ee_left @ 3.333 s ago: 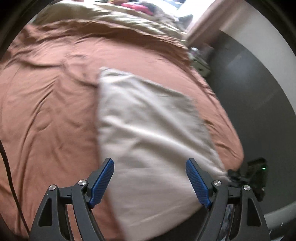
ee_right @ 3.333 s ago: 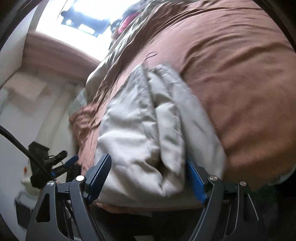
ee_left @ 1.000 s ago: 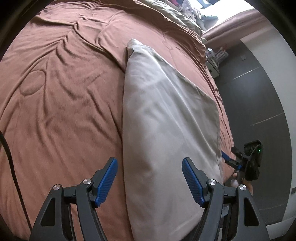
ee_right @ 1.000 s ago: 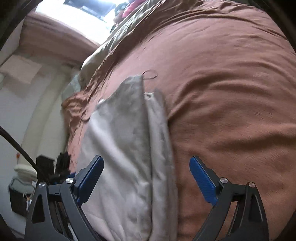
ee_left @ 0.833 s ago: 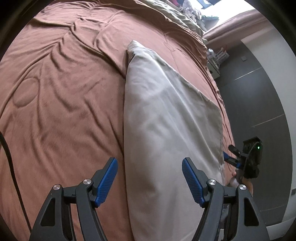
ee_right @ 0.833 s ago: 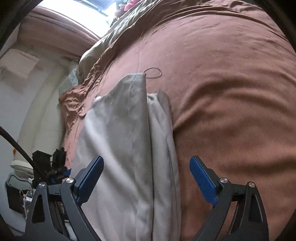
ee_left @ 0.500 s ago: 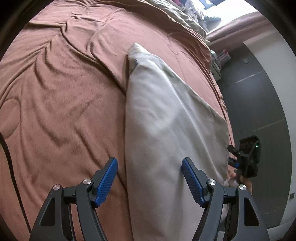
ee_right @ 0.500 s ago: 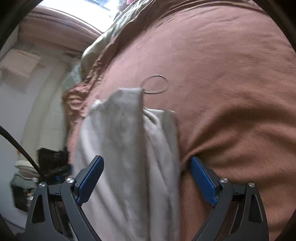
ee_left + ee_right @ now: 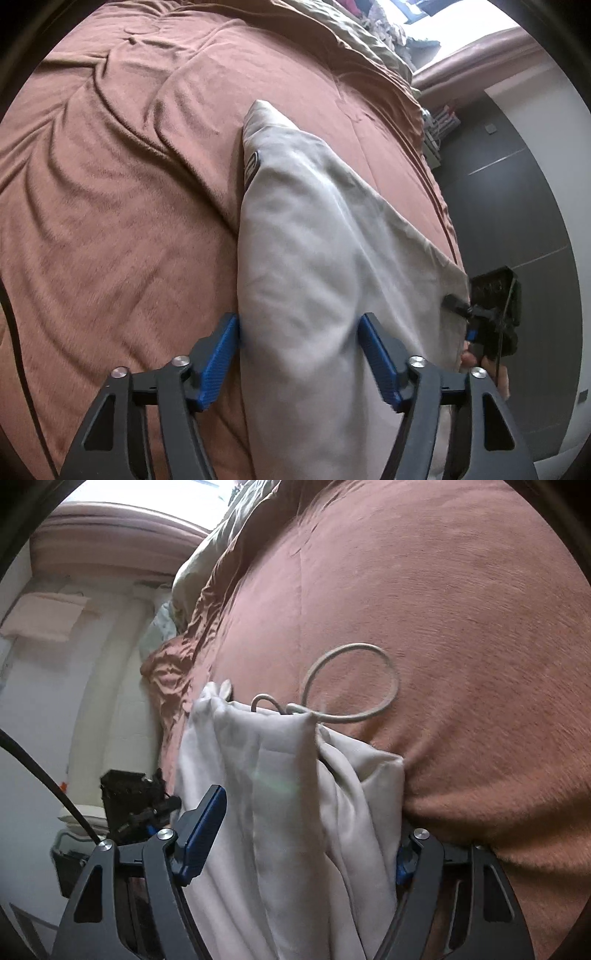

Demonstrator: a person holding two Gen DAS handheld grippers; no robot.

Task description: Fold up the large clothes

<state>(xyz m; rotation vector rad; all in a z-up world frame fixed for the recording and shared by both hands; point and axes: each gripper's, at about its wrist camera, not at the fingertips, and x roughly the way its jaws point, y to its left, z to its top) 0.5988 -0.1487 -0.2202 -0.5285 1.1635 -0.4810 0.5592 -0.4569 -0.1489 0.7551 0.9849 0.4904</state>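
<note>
One folded garment point(image 9: 314, 258) lay on one bed, and two tongs worked at it, one from each end. The garment was pale grey-beige cloth, smooth and soft, folded into a long panel that tapered to a rounded corner far ahead of the left tongs point(image 9: 299, 354). A small dark label showed on its edge near that corner.

The left tongs stood wide, their blue ribbed pads point(image 9: 218, 363) on either side of the near end of the cloth, the left pad touching its edge. Whether the right pad pressed the fabric was hard to tell through the blur.

The right tongs point(image 9: 303, 849) were also spread wide, with the bunched, layered end of the garment point(image 9: 295, 830) filling the gap between them; the right-hand pad was mostly hidden behind the folds. Just ahead of these tongs one pale drawstring point(image 9: 354, 683) curled in a loop on the bedcover point(image 9: 461, 646), its ends running into the cloth's hem.

The bedcover was rust-brown, velvety and creased. An olive blanket point(image 9: 354, 40) lay crumpled far ahead of the left tongs.
</note>
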